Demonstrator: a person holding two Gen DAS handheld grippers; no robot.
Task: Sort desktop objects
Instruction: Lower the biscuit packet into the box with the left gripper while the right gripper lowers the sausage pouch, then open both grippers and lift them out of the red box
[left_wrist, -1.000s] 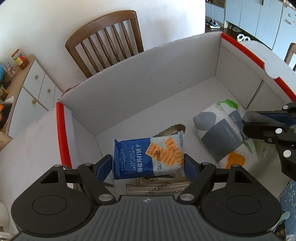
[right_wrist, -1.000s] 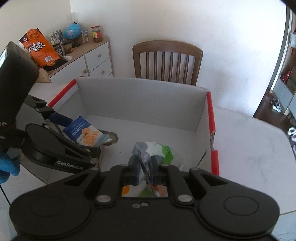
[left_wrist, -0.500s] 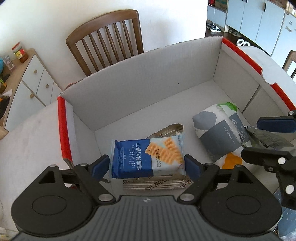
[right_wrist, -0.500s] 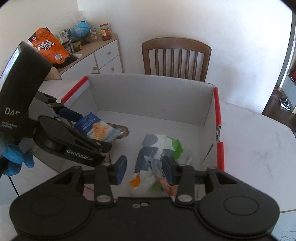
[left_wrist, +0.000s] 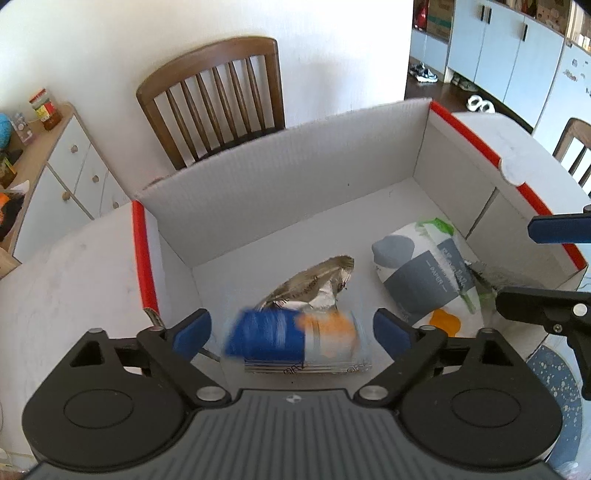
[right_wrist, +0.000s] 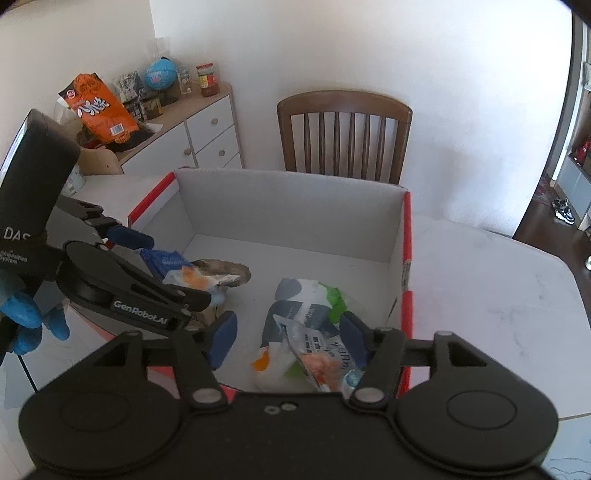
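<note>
A white cardboard box (left_wrist: 280, 206) with red edges stands on the table. My left gripper (left_wrist: 291, 330) is open above its near left part. A blue cracker packet (left_wrist: 291, 338), blurred by motion, is free between the fingers over a silver foil pouch (left_wrist: 314, 284). The packet also shows in the right wrist view (right_wrist: 177, 267). My right gripper (right_wrist: 284, 336) is open above the box's near right part. Below it a clear snack packet (right_wrist: 321, 360) lies on a white and grey tissue pack (right_wrist: 295, 314), which also shows in the left wrist view (left_wrist: 424, 273).
A wooden chair (left_wrist: 218, 99) stands behind the box. A white sideboard (right_wrist: 192, 136) with a globe, jars and an orange snack bag (right_wrist: 98, 109) is at the left. White tabletop (right_wrist: 487, 288) lies right of the box.
Both grippers have opened and lifted back. The cracker packet has left the left fingers and drops. The clear snack packet has left the right fingers and lies on the tissue pack.
</note>
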